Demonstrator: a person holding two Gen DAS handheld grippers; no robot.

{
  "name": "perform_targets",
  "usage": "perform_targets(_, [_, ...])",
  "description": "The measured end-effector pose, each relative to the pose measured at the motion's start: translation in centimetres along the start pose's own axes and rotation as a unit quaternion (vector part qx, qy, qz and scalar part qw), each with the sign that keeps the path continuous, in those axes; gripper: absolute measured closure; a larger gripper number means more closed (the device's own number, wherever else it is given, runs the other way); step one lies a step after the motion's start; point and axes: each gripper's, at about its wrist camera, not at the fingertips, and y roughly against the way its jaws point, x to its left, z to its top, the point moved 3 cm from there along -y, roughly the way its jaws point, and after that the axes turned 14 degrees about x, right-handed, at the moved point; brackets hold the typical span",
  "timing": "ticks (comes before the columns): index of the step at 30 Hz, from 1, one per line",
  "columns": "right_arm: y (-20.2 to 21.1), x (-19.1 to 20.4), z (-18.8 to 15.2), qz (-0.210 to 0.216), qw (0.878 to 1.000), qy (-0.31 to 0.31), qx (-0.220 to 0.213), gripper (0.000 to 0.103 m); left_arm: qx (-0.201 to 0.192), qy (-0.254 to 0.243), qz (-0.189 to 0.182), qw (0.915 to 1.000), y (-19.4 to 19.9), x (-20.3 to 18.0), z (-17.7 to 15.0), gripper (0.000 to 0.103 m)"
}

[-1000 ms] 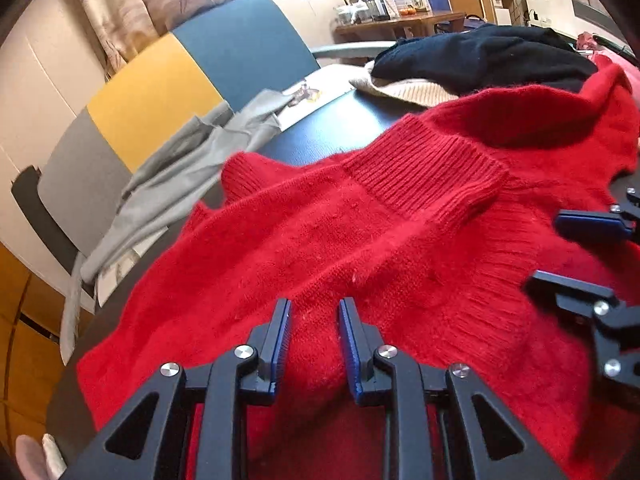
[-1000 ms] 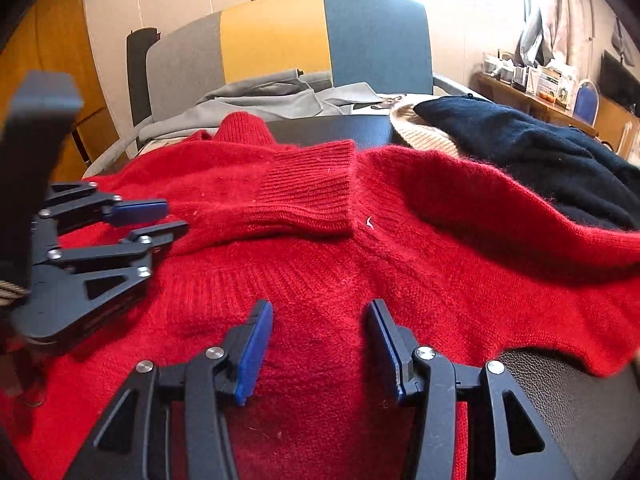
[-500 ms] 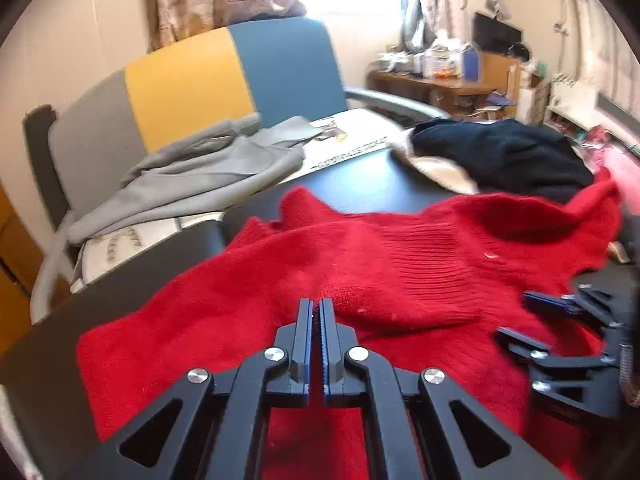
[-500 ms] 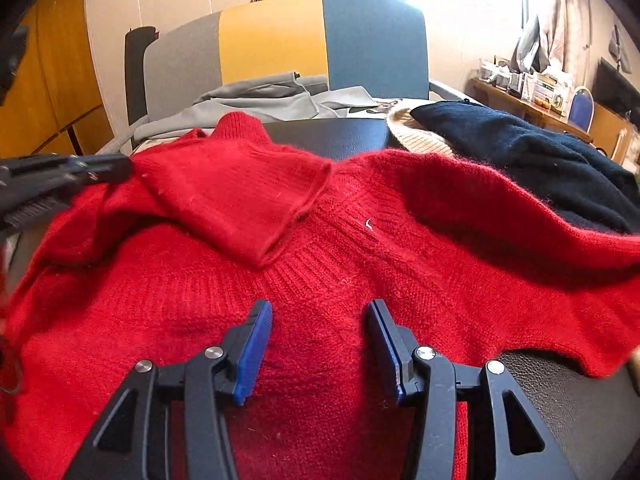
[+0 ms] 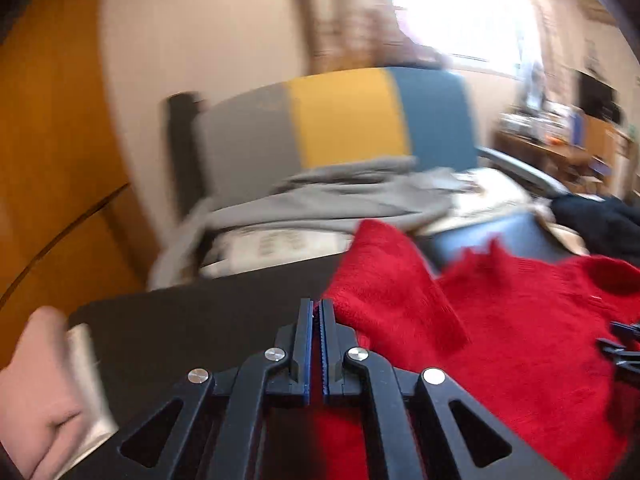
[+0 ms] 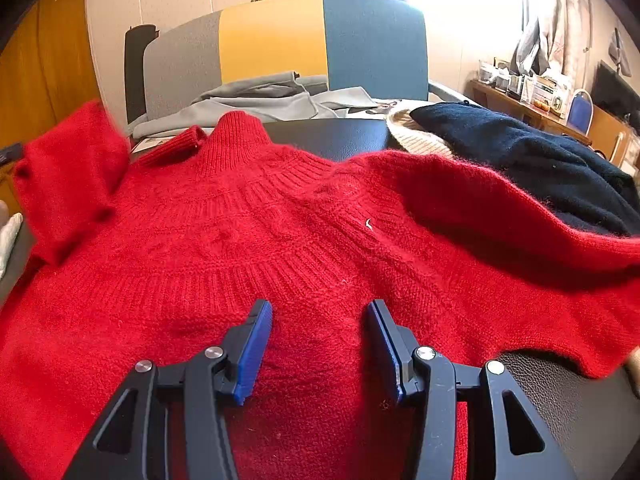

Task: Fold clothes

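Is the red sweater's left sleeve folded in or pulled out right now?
Pulled out: the left gripper is shut on the sleeve, lifted off the red sweater.

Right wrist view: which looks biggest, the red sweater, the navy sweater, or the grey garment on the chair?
1. red sweater, filling most of the frame, though nearest the camera.
2. navy sweater.
3. grey garment, farthest away, so its true size is unsure.

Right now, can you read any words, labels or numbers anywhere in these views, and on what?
None can be read.
White printed sheet under the grey garment: dark lines of print, motion-blurred.
Packages on the side shelf: label print too small.
Red sweater: no tag or lettering visible.
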Motion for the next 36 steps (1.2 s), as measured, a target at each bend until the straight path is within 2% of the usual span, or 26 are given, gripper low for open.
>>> perform_targets(3, [0.0, 0.4, -0.1, -0.003, 1.0, -0.003, 0.0, 0.053, 0.023, 0.048, 0.039, 0.9978, -0.3, 6.1, -1.3, 0.101])
perform_targets(5, [0.0, 0.7, -0.2, -0.007, 1.0, -0.004, 0.0, 0.053, 0.053, 0.076, 0.062, 0.9938, -1.1, 9.5, -2.7, 0.101])
perform_targets(9, [0.1, 1.1, -0.3, -0.011, 1.0, -0.007, 0.001, 0.053, 0.11, 0.11, 0.091, 0.9837, -2.8, 13.3, -5.8, 0.1])
perform_targets(11, [0.1, 1.1, -0.3, -0.009, 1.0, -0.009, 0.001, 0.052, 0.128, 0.149, 0.096, 0.9757, -3.1, 15.1, -7.8, 0.1])
perform_targets(15, [0.1, 1.4, -0.4, -0.008, 1.0, -0.011, 0.001, 0.051, 0.107, 0.184, 0.094, 0.9726, -1.7, 14.8, -9.8, 0.099])
perform_targets(20, [0.2, 2.0, -0.4, -0.005, 1.0, -0.018, 0.005, 0.05, 0.049, 0.107, 0.004, 0.993, 0.3, 6.6, -8.5, 0.09])
perform_targets(22, [0.3, 2.2, -0.1, -0.004, 1.0, -0.014, 0.016, 0.05, 0.052, 0.063, -0.052, 0.9953, 0.0, 2.0, -7.8, 0.09])
perform_targets(25, [1.1, 2.5, 0.8, -0.001, 1.0, 0.008, 0.016, 0.05, 0.081, -0.01, -0.099, 0.9917, -1.6, -4.3, -7.7, 0.089])
perform_targets(28, [0.1, 2.0, 1.2, -0.013, 0.999, 0.036, 0.037, 0.05, 0.143, -0.073, -0.082, 0.9836, -4.6, -8.8, -9.6, 0.088])
perform_targets(32, [-0.5, -0.3, 1.8, -0.023, 0.998, 0.031, 0.052, 0.046, 0.135, -0.055, -0.069, 0.9868, -4.5, -8.2, -11.1, 0.087])
perform_targets(34, [-0.7, -1.2, 2.2, -0.01, 0.998, 0.03, 0.059, 0.045, 0.138, -0.058, -0.079, 0.9855, -4.2, -7.9, -11.3, 0.087])
perform_targets(36, [-0.3, -0.7, 3.5, 0.012, 0.997, 0.048, 0.06, 0.045, 0.131, -0.064, -0.096, 0.9847, -4.3, -7.7, -9.9, 0.087])
